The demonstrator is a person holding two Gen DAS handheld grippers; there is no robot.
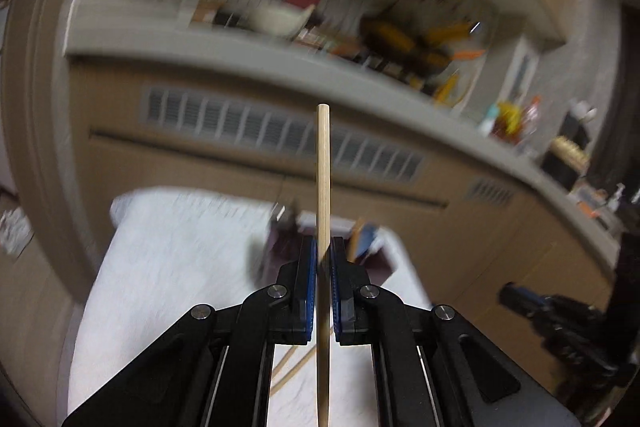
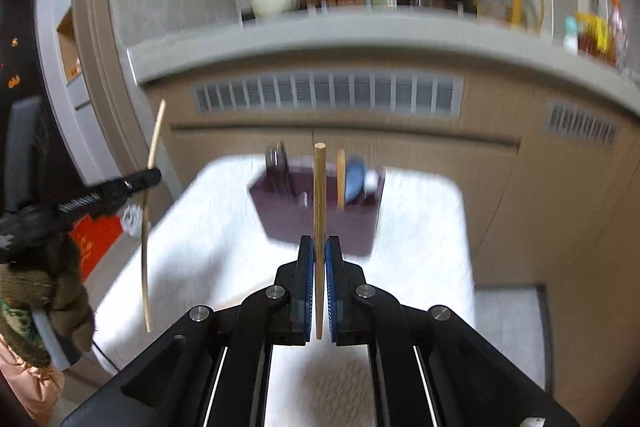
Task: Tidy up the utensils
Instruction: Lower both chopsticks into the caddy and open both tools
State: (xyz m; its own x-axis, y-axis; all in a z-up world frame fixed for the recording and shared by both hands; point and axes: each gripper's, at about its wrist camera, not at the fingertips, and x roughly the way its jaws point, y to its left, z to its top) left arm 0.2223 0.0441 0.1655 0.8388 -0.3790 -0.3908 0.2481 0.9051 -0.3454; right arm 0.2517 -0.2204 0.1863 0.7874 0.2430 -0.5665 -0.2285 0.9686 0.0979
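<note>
Left wrist view: left hand-held gripper (image 1: 324, 287) is clamped on a long pale round wooden chopstick (image 1: 323, 187), blue pads pinching it about mid-length. Stick runs forward past the fingertips and back under the gripper body. Below and behind the pads, two more thin wooden sticks (image 1: 294, 367) lie on the white fuzzy-covered surface (image 1: 168, 267).

Right wrist view: right hand-held gripper (image 2: 319, 287) is likewise closed on a second pale round wooden chopstick (image 2: 319, 211), gripped near its rear end, most of the length sticking out ahead. Directly ahead of its fingertips, on the same white surface (image 2: 420, 227), sits a dark maroon utensil organizer tray (image 2: 320, 227) holding upright items: a dark utensil (image 2: 278, 167), a wooden handle (image 2: 341, 179), a blue spoon-like piece (image 2: 356, 179). Contents blurred. Left gripper and its stick appear well off to the left of this view.

Risks, judged:
- Round sticks in flat pads may pivot or slide, the right one especially, since it is held near one end.
- Protruding tip could strike the upright items or the tray wall on approach and tip them.
- Both sticks converging on one tray may collide.
- Motion blur suggests quick travel; a jerk could loosen either grip.
</note>
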